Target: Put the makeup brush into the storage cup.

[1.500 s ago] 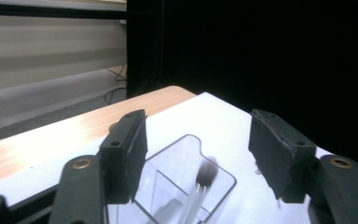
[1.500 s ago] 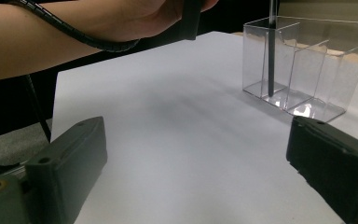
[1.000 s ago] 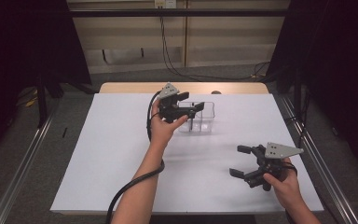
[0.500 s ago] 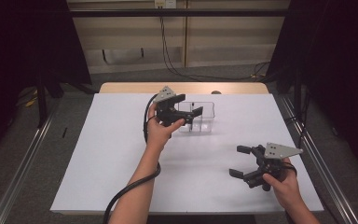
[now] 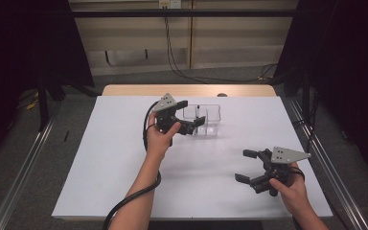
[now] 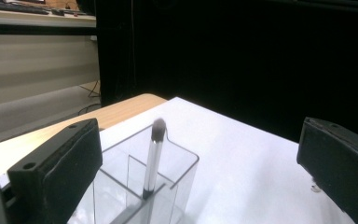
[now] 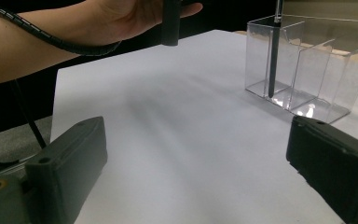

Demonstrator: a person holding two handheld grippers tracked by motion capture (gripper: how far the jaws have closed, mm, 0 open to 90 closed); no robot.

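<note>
— What can we not make out here?

— In the left gripper view, the bottom of the clear divided organizer (image 6: pixel 140 186) is cut off by the frame edge, so we cannot see where the pen (image 6: pixel 153 161) meets its floor there. The pen's dark cap is blurred, too. In the right gripper view the pen's top (image 7: pixel 274 51) runs out of the frame, and the person's left hand (image 7: pixel 135 16) is cropped at the top edge.

— And from above?

— The high view shows the organizer (image 5: pixel 206 120) as faint clear walls on the white sheet (image 5: pixel 115 158) that covers the desk (image 5: pixel 124 90); its left end sits behind the left gripper (image 5: pixel 191 115), so we cannot count the compartments from there. The pen (image 5: pixel 197 109) is a thin dark line (barely resolved).

— Where does the pen stand?

— Upright, slightly tilted, in the organizer's end compartment, the one nearest the left gripper.

— How do the left gripper's jaws stand against it?

— Spread wide, holding nothing. In its own view the pen rises between the two jaws, closer to the left one, and touches neither.

— And the right gripper (image 5: pixel 249 165)?

— Its jaws are also spread and empty, low over the sheet at the near right of the desk, well apart from the organizer (image 7: pixel 303 65). In its view the organizer stands ahead, toward the right jaw.

— Anything else?

— A cable (image 5: pixel 134 196) trails along the left forearm.
</note>
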